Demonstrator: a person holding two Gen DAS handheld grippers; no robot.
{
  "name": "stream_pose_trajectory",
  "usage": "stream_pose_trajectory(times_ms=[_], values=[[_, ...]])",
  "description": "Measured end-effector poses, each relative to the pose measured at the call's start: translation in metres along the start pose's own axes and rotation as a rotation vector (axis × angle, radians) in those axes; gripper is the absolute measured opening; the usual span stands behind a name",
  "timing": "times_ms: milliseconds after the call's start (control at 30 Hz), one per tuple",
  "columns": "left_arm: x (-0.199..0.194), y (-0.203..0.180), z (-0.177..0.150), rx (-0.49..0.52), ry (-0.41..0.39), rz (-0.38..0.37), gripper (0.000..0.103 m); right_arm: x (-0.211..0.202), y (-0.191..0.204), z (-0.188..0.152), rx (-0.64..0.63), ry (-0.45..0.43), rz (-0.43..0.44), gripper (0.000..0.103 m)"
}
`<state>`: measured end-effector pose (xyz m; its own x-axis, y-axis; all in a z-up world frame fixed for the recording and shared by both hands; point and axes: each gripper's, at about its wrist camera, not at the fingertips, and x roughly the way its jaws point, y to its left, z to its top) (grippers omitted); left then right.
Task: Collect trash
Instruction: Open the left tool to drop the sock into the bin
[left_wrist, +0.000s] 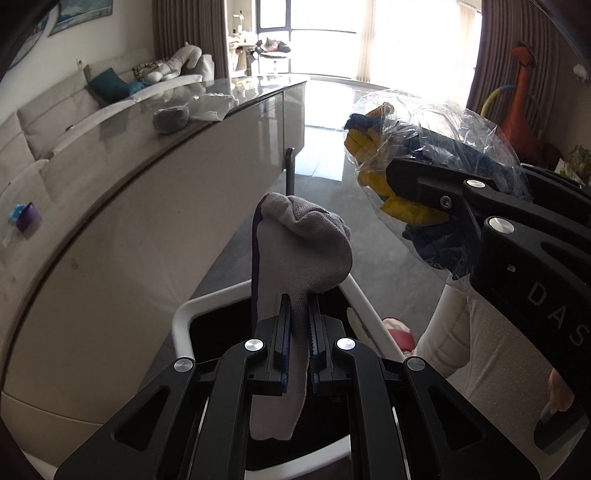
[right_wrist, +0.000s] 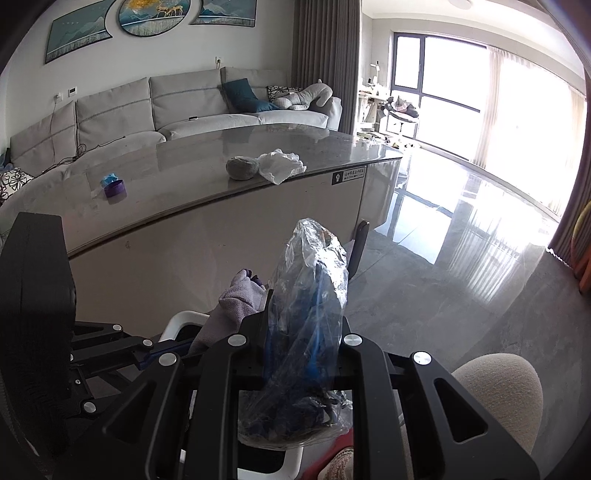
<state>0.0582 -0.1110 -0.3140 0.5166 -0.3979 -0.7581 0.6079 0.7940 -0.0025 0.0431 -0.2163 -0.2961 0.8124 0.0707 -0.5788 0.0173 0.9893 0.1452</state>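
Listing what we see, item by item.

Left tongs (left_wrist: 298, 347): clenched on a grey sock (left_wrist: 295, 266), pinched mid-length; the toe end stands up above the pads, the cuff end hangs below. A dark stripe runs along its left edge.

Right tongs (right_wrist: 303, 347): grasping a clear plastic bag (right_wrist: 310, 314) with blue and yellow contents. In the left wrist view the same bag (left_wrist: 417, 147) sits at 2 o'clock from the sock, apart from it.

Bin (left_wrist: 184, 314): white-rimmed, dark inside, directly under both sets of tongs. In the right wrist view its rim (right_wrist: 177, 319) shows at 9 o'clock from the bag, with the sock (right_wrist: 236, 299) between rim and bag.

Worktop (right_wrist: 177, 166): long, glossy grey top with pale front panel, at 12 o'clock beyond the bin. On it:
- rolled grey cloth ball (right_wrist: 242, 168), touching a crumpled white bag (right_wrist: 280, 166) at its 3 o'clock;
- purple cup (right_wrist: 115, 189) with a blue scrap just behind, well apart at 9 o'clock.

Dark upright post (left_wrist: 290, 170): stands behind the sock's top, between bin and worktop.

Sofa (right_wrist: 184, 107): grey, behind the worktop, bearing a teal cushion (right_wrist: 243, 96) and pale soft toy.

Person's pale trouser leg (left_wrist: 491, 350): at 4 o'clock, beside the bin.

Floor (right_wrist: 461, 258): polished, bright with window glare at 2 o'clock.
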Motion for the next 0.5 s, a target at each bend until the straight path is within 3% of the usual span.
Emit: stream_pose_trajectory(times_ms=[267, 367, 433, 467, 500], values=[[0.015, 0.001, -0.010, 0.007, 0.027, -0.018, 0.008, 0.011, 0.006, -0.008, -0.017, 0.046, 0.039, 0.019], [0.023, 0.003, -0.013, -0.002, 0.066, -0.042, 0.014, 0.014, 0.006, -0.008, -0.019, 0.056, 0.038, 0.019], [0.028, 0.002, -0.014, -0.010, 0.076, -0.045, 0.050, 0.015, 0.007, -0.008, -0.019, 0.062, 0.037, 0.019], [0.028, 0.001, -0.014, -0.006, 0.074, -0.026, 0.094, 0.016, 0.006, -0.007, -0.020, 0.065, 0.036, 0.019], [0.025, 0.000, -0.014, 0.000, 0.050, -0.003, 0.098, 0.018, 0.007, -0.007, -0.018, 0.070, 0.035, 0.019]])
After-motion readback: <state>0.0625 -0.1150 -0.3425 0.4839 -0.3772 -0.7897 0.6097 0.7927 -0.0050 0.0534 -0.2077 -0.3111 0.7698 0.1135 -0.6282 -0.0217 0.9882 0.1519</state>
